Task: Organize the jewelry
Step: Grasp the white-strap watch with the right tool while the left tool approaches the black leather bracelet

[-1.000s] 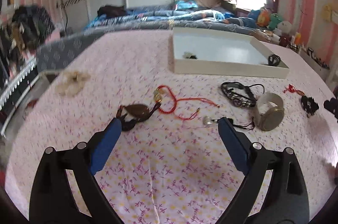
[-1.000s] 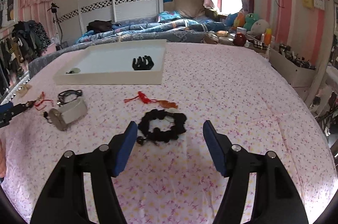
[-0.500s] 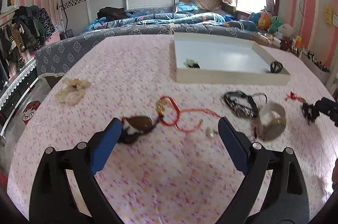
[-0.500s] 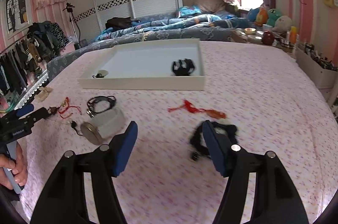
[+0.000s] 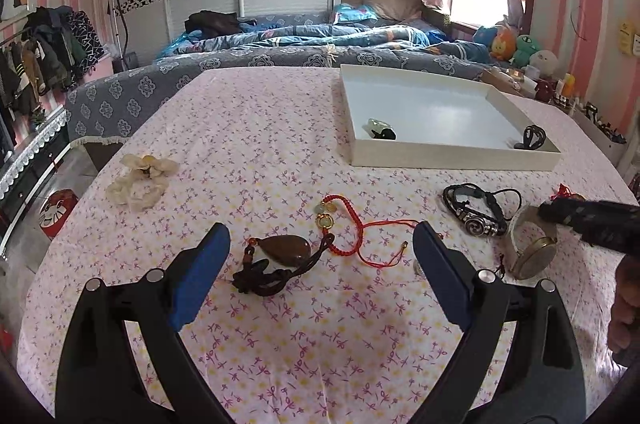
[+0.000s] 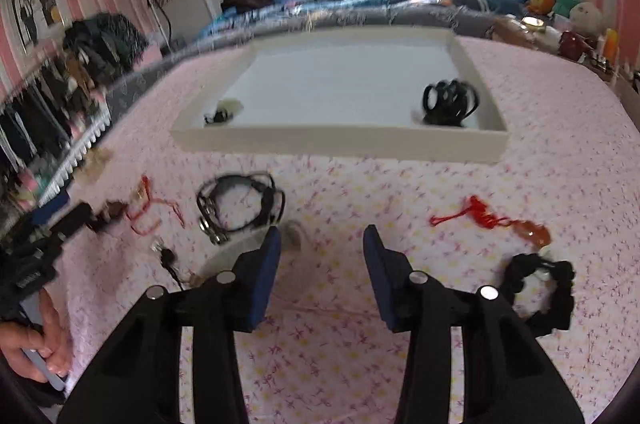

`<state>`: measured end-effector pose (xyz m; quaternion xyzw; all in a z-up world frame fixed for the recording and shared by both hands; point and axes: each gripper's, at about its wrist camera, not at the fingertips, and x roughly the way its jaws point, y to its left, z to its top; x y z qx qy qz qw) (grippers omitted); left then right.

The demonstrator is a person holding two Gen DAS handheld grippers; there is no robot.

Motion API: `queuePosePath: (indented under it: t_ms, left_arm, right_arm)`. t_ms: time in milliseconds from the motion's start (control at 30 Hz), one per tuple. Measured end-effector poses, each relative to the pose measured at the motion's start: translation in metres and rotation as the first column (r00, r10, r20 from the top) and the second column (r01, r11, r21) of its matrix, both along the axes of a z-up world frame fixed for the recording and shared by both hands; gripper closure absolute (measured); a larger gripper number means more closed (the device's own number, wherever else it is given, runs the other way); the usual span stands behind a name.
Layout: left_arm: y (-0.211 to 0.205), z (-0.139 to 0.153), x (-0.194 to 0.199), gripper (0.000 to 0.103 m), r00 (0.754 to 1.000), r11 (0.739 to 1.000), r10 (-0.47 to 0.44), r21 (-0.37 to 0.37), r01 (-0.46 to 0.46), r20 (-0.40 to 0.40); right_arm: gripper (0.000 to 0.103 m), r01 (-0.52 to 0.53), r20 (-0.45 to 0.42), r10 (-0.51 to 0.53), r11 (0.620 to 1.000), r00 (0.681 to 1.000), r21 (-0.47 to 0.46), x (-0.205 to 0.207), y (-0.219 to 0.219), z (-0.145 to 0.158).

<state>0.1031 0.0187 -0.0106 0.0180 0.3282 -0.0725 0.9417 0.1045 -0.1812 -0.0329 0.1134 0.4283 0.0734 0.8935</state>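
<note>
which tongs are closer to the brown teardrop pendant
Left. The brown teardrop pendant lies right between the left tongs' open tips. The right tongs, closing on nothing, sit well off to its right by the watch.

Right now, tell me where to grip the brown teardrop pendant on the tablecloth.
Take the brown teardrop pendant across its narrow width, coming from above with the open left gripper. The stone lies flat, long axis sideways, dark cord bunched at its near-left end, so avoid pinching the loose cord alone.

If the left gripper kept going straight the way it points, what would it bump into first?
Probably the brown teardrop pendant on its dark cord, lying just ahead between the open left gripper's fingers; the red cord bracelet lies just beyond.
</note>
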Motion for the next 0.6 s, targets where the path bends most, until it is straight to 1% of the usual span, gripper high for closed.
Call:
queuePosePath:
  t_ms: [67, 100, 133, 167, 200, 267, 333, 467, 600]
  left_arm:
    - [-0.002, -0.001, 0.002, 0.011, 1.0, 1.0, -0.011, -0.01, 0.011, -0.011]
    - [-0.003, -0.003, 0.003, 0.011, 1.0, 1.0, -0.021, -0.013, 0.021, -0.017]
    - [-0.005, -0.004, 0.004, 0.011, 0.999, 1.0, -0.027, -0.014, 0.027, -0.022]
    - [-0.007, -0.005, 0.005, 0.011, 0.999, 0.999, -0.037, -0.02, 0.036, -0.033]
    - [-0.009, -0.007, 0.007, 0.011, 0.998, 0.998, -0.05, -0.032, 0.048, -0.046]
    - [-0.013, -0.008, 0.009, 0.013, 0.997, 0.997, -0.062, -0.042, 0.06, -0.054]
    - [-0.019, -0.008, 0.009, 0.017, 0.996, 0.997, -0.07, -0.028, 0.069, -0.053]
    - [-0.033, -0.005, 0.011, 0.018, 0.994, 0.995, -0.094, -0.032, 0.092, -0.058]
    - [-0.059, -0.004, 0.014, 0.018, 0.99, 0.992, -0.125, -0.009, 0.125, -0.061]
  right_arm:
    - [0.081, -0.01, -0.044, 0.009, 1.0, 0.999, -0.012, 0.003, 0.004, -0.009]
    - [0.084, -0.01, -0.054, 0.009, 1.0, 0.999, -0.02, 0.003, 0.005, -0.013]
    - [0.09, -0.013, -0.055, 0.011, 0.999, 0.998, -0.035, 0.002, 0.005, -0.014]
    - [0.098, -0.02, -0.055, 0.019, 0.999, 0.998, -0.03, 0.001, 0.005, -0.013]
    - [0.099, -0.026, -0.062, 0.026, 1.0, 0.998, 0.006, 0.001, 0.003, -0.014]
    - [0.1, -0.017, -0.048, 0.018, 1.0, 0.999, 0.022, -0.003, -0.001, -0.012]
    - [0.1, 0.011, -0.021, -0.011, 0.999, 1.0, 0.032, -0.008, -0.01, -0.007]
    - [0.1, 0.04, -0.002, -0.04, 0.998, 0.999, 0.051, -0.013, -0.028, -0.004]
    - [0.1, 0.059, 0.007, -0.059, 0.997, 0.998, 0.048, -0.015, -0.042, -0.005]
